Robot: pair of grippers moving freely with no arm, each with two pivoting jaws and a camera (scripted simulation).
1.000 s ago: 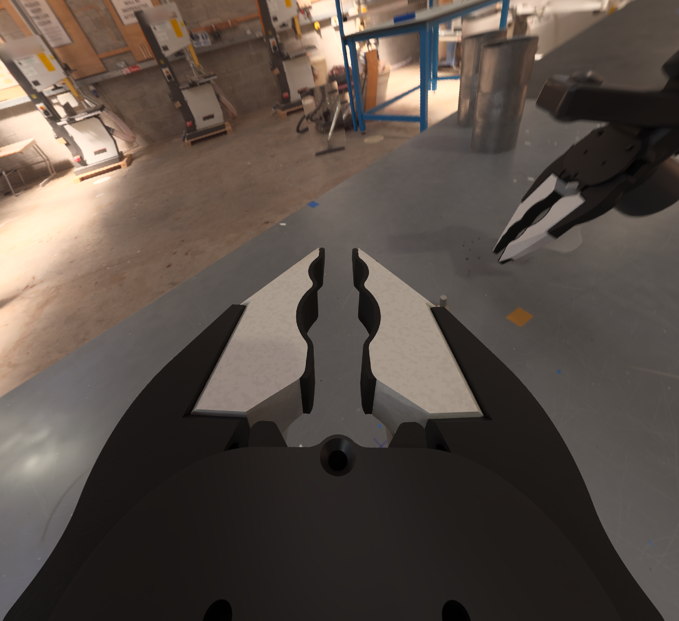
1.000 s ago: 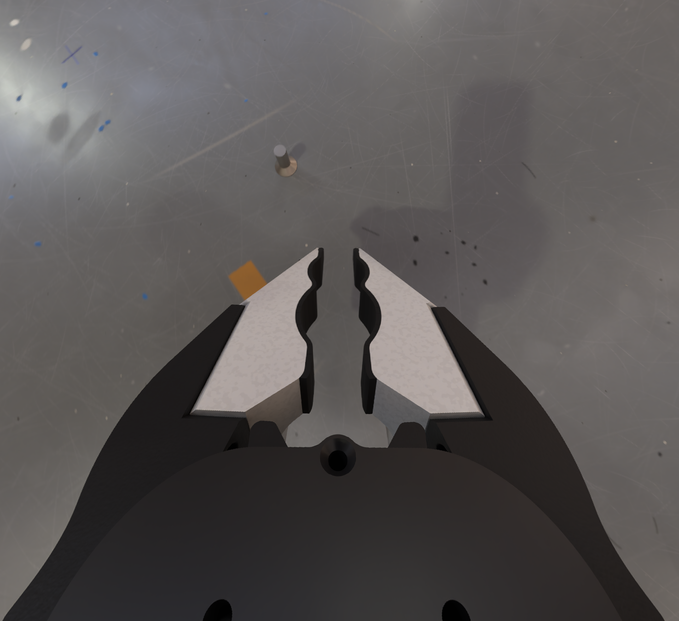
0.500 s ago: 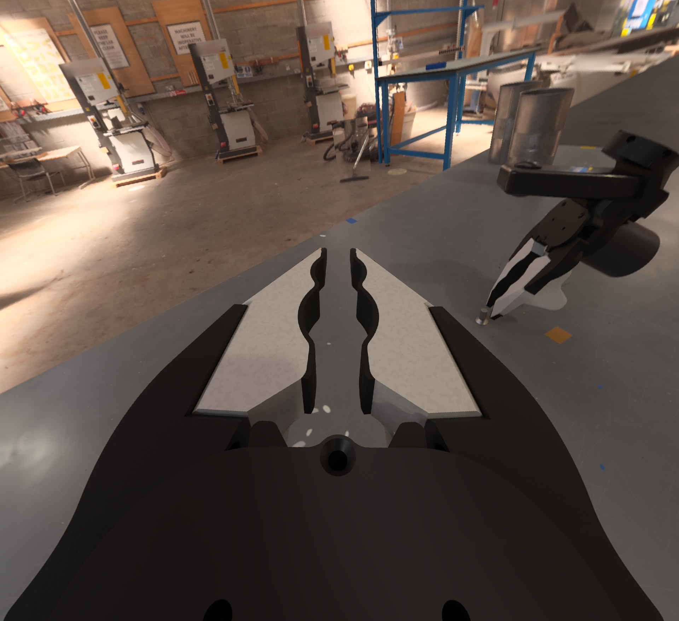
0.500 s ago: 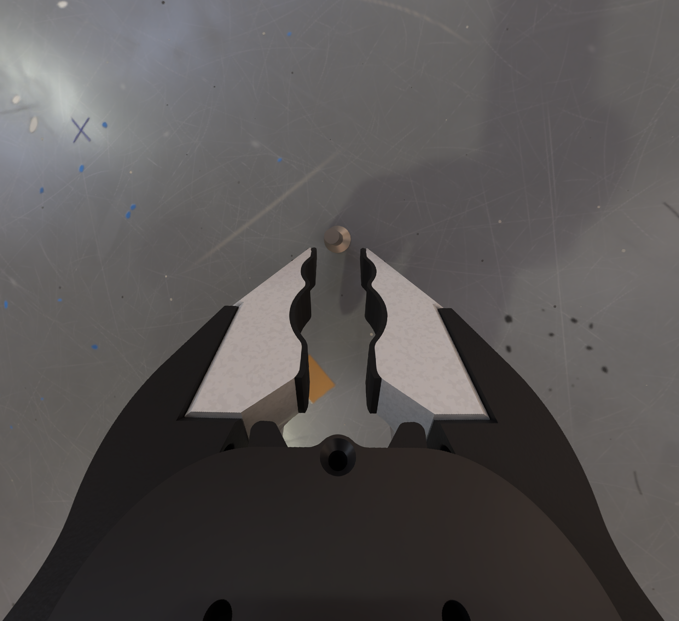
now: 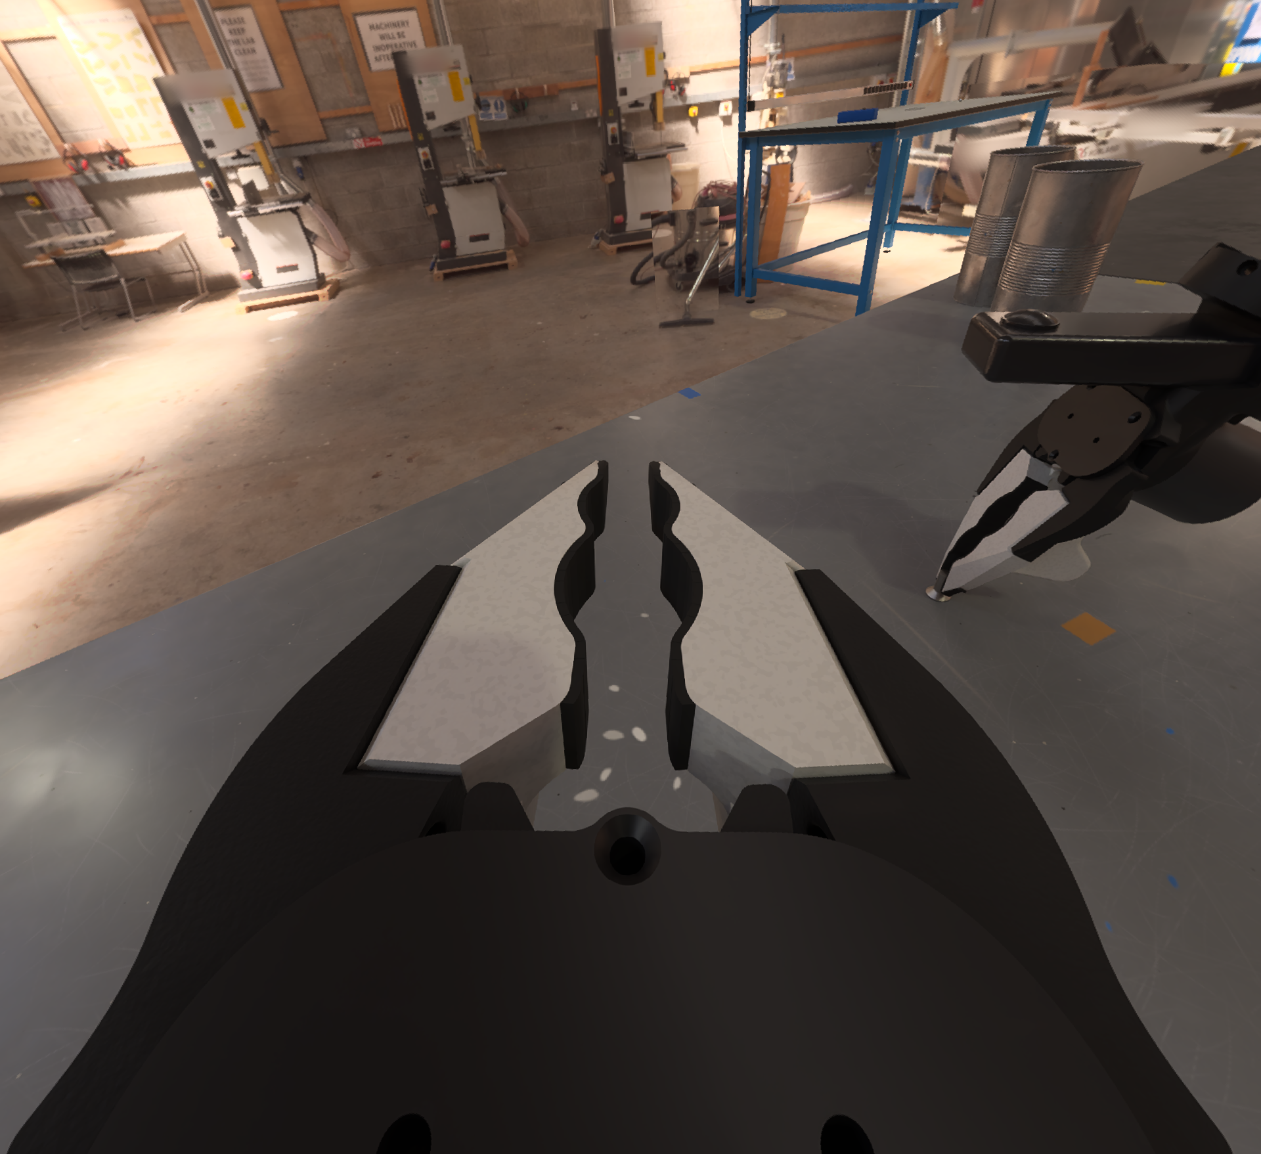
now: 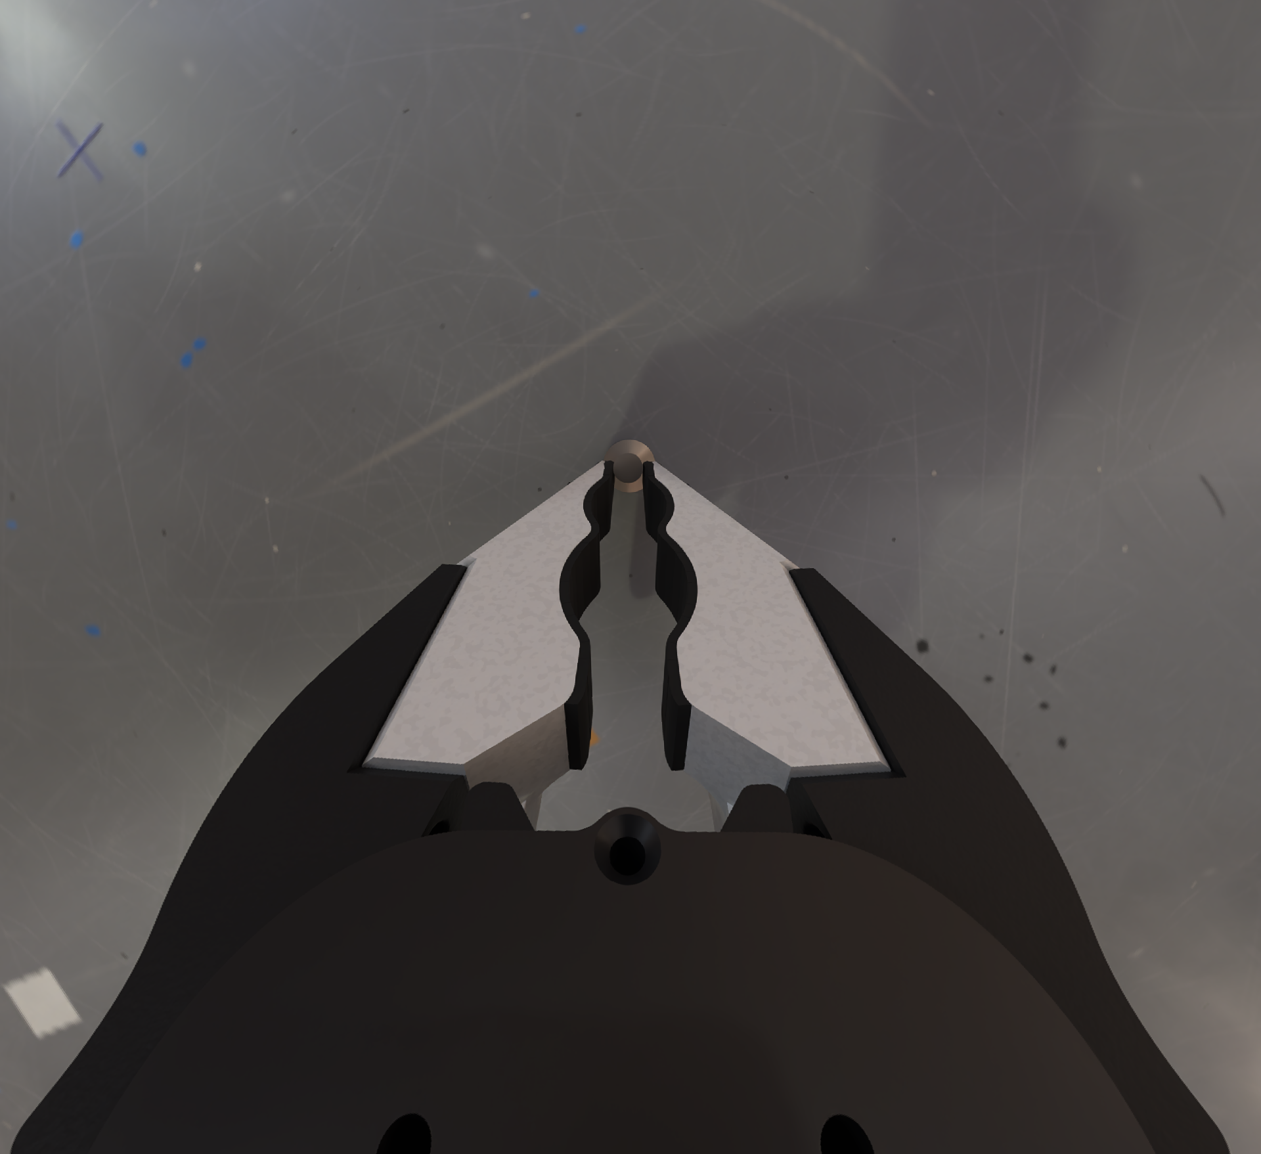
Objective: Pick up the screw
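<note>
The screw [image 6: 628, 465] is a small grey metal piece standing head-down on the grey table [image 6: 682, 166]. My right gripper [image 6: 626, 471] points steeply down at it, and its fingertips are closed on the shank. In the left wrist view the right gripper [image 5: 950, 583] shows at the right with its tips on the screw [image 5: 940, 593], whose head rests on the table [image 5: 819, 425]. My left gripper [image 5: 624, 469] is open and empty, held above the table well left of the screw.
A small orange square [image 5: 1088, 628] lies on the table just right of the screw. Two metal cylinders [image 5: 1051, 234] stand at the table's far right. The table's edge [image 5: 409, 521] runs diagonally ahead of the left gripper, with the workshop floor beyond.
My right gripper has come down over the screw and its jaws have closed from open onto the shank. The left gripper has tilted up and shifted slightly, staying open.
</note>
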